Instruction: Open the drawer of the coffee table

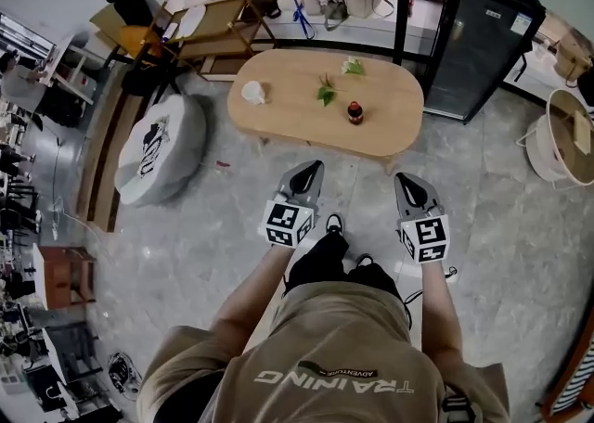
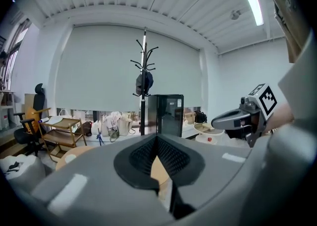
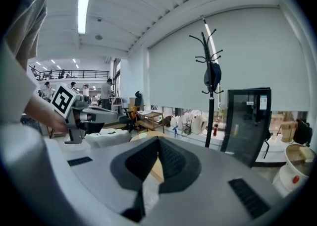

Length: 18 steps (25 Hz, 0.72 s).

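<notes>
The oval wooden coffee table [image 1: 297, 120] stands ahead of me in the head view, with a small dark bottle [image 1: 355, 113], green leaves [image 1: 325, 93] and a white object [image 1: 252, 92] on its top. No drawer front shows in any view. My left gripper [image 1: 314, 169] and right gripper [image 1: 403, 180] hang side by side over the floor, short of the table's near edge, both pointing at it. Both are shut with nothing between the jaws. In the left gripper view the closed jaws [image 2: 157, 139] cover most of the table; the right gripper view shows the same [image 3: 158, 140].
A black glass-door cabinet [image 1: 483, 41] and a coat stand pole [image 1: 401, 4] are behind the table on the right. A white round pouf [image 1: 162, 147] lies left of it, a wooden trolley [image 1: 218, 32] behind. A white basket [image 1: 566, 138] sits far right.
</notes>
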### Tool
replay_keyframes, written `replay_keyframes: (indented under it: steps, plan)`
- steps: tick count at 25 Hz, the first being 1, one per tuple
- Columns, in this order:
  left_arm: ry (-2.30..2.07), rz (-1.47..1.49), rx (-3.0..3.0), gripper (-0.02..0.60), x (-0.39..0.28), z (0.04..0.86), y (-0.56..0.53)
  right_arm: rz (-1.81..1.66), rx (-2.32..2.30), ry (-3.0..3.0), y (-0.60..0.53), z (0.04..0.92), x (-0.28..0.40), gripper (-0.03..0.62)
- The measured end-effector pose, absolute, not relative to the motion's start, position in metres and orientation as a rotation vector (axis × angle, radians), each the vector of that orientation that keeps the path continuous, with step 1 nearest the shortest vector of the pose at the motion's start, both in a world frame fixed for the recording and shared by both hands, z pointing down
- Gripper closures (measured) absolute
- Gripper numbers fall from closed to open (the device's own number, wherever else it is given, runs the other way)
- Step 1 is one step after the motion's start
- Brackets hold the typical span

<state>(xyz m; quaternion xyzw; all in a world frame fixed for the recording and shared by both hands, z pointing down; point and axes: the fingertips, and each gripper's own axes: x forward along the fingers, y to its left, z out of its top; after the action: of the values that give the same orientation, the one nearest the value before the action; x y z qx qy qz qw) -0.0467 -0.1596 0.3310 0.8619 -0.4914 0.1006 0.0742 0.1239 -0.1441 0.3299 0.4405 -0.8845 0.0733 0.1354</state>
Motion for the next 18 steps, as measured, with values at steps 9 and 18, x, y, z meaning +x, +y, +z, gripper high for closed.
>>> replay_keyframes:
  steps: [9,18]
  plan:
    - [-1.492,0.365,2.503,0.575,-0.077,0.425,-0.224,0.273,1.380,-2.570,-0.218,0.405,0.117,0.589]
    - [-1.449,0.362,2.476,0.575,-0.085,0.549,-0.260,0.299,1.378,-2.593,-0.264,0.519,0.096,0.589]
